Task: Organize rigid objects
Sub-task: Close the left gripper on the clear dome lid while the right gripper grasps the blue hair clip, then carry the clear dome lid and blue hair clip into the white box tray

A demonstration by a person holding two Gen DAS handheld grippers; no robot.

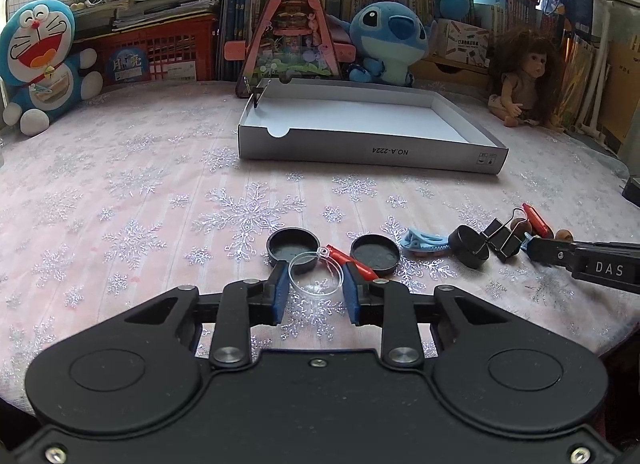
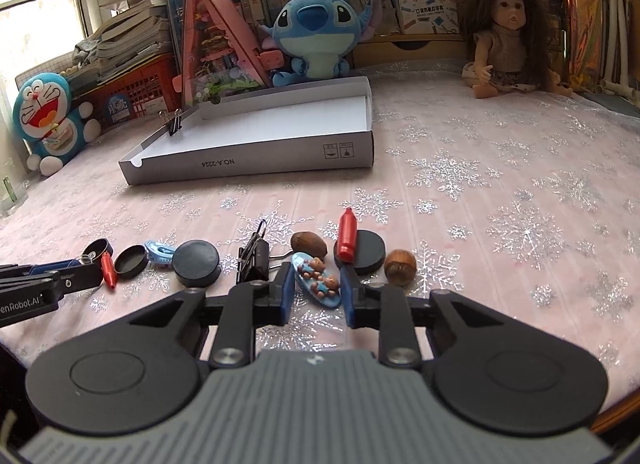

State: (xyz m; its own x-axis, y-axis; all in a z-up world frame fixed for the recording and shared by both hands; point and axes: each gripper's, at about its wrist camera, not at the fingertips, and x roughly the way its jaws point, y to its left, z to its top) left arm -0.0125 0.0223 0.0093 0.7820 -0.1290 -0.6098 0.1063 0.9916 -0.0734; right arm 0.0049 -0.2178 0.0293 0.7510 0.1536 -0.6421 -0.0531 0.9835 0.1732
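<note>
My left gripper (image 1: 316,284) is open around a clear plastic dome (image 1: 316,274) lying on the cloth, its blue pads on either side. Around the dome lie two black caps (image 1: 293,246) (image 1: 375,254) and a small red bottle (image 1: 352,262). My right gripper (image 2: 317,284) is open around a blue hair clip with little bears (image 2: 318,279). Close to it lie a black binder clip (image 2: 254,260), a black puck (image 2: 197,262), another red bottle (image 2: 346,236), and two nuts (image 2: 309,244) (image 2: 400,261). The open white box (image 1: 360,120) stands behind, a binder clip (image 2: 175,124) on its wall.
A second blue clip (image 1: 424,242) lies between the two groups. Plush toys (image 1: 40,60) (image 2: 316,32), a doll (image 2: 504,40), a pink triangular toy house (image 1: 294,20), red baskets and books line the back of the table. The snowflake cloth (image 2: 500,184) covers the table.
</note>
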